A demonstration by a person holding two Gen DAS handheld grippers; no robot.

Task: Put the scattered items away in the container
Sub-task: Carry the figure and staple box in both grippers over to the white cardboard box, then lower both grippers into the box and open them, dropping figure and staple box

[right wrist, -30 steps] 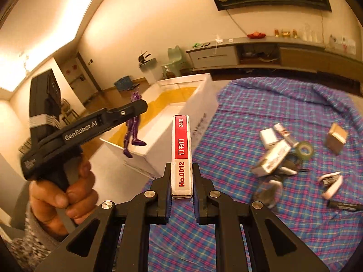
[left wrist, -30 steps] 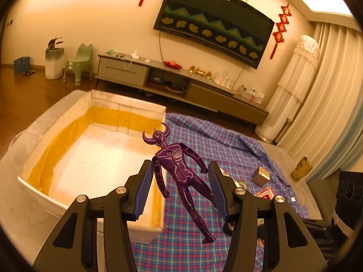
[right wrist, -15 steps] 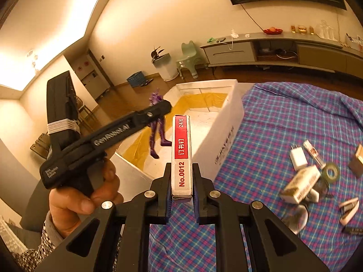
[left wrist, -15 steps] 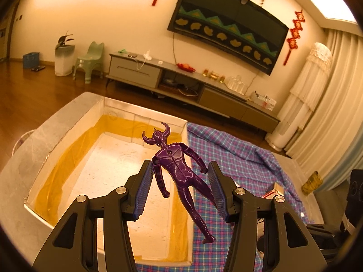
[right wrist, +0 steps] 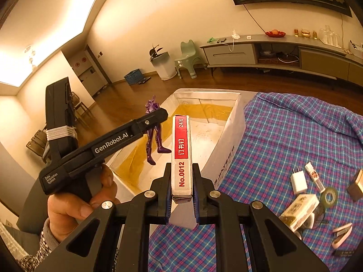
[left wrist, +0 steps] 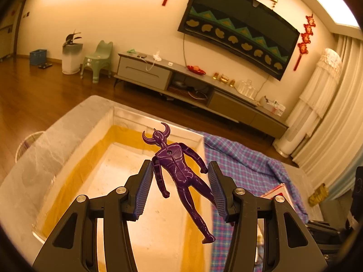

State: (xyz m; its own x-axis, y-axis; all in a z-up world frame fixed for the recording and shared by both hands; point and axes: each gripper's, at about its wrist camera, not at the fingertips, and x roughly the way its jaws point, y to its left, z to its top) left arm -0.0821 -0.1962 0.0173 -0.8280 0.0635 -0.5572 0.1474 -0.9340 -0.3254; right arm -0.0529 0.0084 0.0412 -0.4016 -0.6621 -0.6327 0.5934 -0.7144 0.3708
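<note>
Left gripper (left wrist: pixel 179 181) jaws clamp the purple figure (left wrist: pixel 179 170) by its arms above the white box (right wrist: pixel 233 122), right gripper (right wrist: pixel 181 195) jaws pinch the staple box (right wrist: pixel 180 156) beside it (grip apparently slight): either may slip and land outside.

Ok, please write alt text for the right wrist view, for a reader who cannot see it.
The right gripper holds a red and white staple box upright, near an open white box. On the left, a hand holds the left gripper, with a purple toy figure over the box. Small items lie on a checked cloth.
</note>
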